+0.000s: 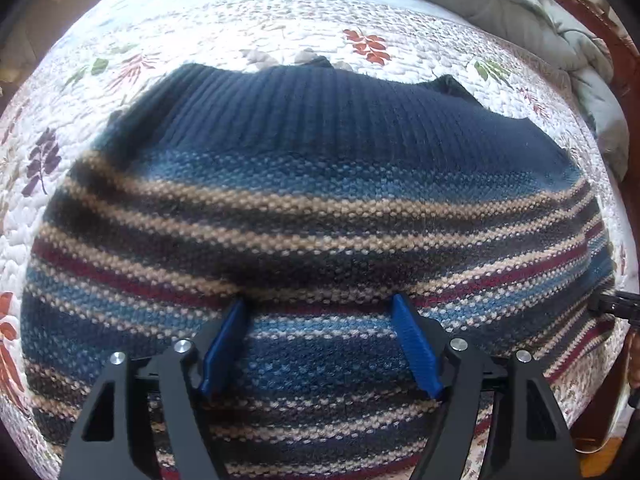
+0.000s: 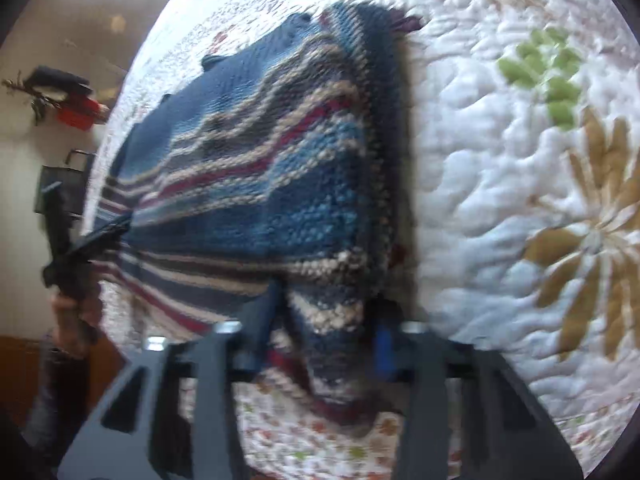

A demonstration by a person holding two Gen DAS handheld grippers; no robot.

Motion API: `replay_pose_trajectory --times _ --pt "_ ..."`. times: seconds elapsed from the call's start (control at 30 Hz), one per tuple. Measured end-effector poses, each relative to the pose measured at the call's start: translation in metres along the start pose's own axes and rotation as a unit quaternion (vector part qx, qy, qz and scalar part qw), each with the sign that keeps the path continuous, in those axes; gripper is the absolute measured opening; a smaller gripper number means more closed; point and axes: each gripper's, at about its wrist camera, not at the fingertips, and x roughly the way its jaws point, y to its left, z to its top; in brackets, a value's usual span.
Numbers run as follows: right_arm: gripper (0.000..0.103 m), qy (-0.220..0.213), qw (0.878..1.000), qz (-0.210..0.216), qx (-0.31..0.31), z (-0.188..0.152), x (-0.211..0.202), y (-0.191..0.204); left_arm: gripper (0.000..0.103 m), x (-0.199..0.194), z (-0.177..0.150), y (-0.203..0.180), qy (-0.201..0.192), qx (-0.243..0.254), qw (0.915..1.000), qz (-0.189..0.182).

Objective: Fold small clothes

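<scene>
A knitted sweater [image 1: 312, 208] with navy, blue, tan and red stripes lies spread on the quilted bed. My left gripper [image 1: 320, 320] hovers over its lower middle, blue pads [image 1: 224, 344] wide apart with only flat knit under them, so it is open. In the blurred right wrist view the sweater [image 2: 280, 168] has its near corner bunched between the fingers of my right gripper [image 2: 326, 332], filling the gap and touching both pads. The right gripper's tip [image 1: 616, 306] shows at the sweater's right edge. The left gripper [image 2: 86, 246] appears at the far left, held by a hand [image 2: 68, 316].
The white quilt [image 1: 280, 28] with leaf prints [image 2: 500, 160] covers the bed. A grey-green comforter [image 1: 540, 20] is heaped at the far right against a wooden bed frame [image 1: 600, 28]. A wall with a red and black object [image 2: 76, 108] and a dark basket [image 2: 60, 192] lie beyond the bed edge.
</scene>
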Motion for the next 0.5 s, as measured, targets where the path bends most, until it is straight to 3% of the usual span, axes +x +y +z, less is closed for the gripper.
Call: replay_pose_trajectory --times 0.1,0.3,0.5 --pt "0.019 -0.012 1.000 0.008 0.023 0.000 -0.008 0.006 0.074 0.001 0.001 0.005 0.003 -0.002 0.9998 -0.017" --pt "0.016 -0.057 0.998 -0.007 0.017 0.002 -0.051 0.044 0.075 0.001 0.000 0.010 0.004 0.002 0.9994 -0.035" --pt "0.016 -0.095 0.986 -0.108 -0.084 0.012 -0.075 0.139 0.075 0.002 0.003 0.012 0.009 -0.003 0.9993 -0.037"
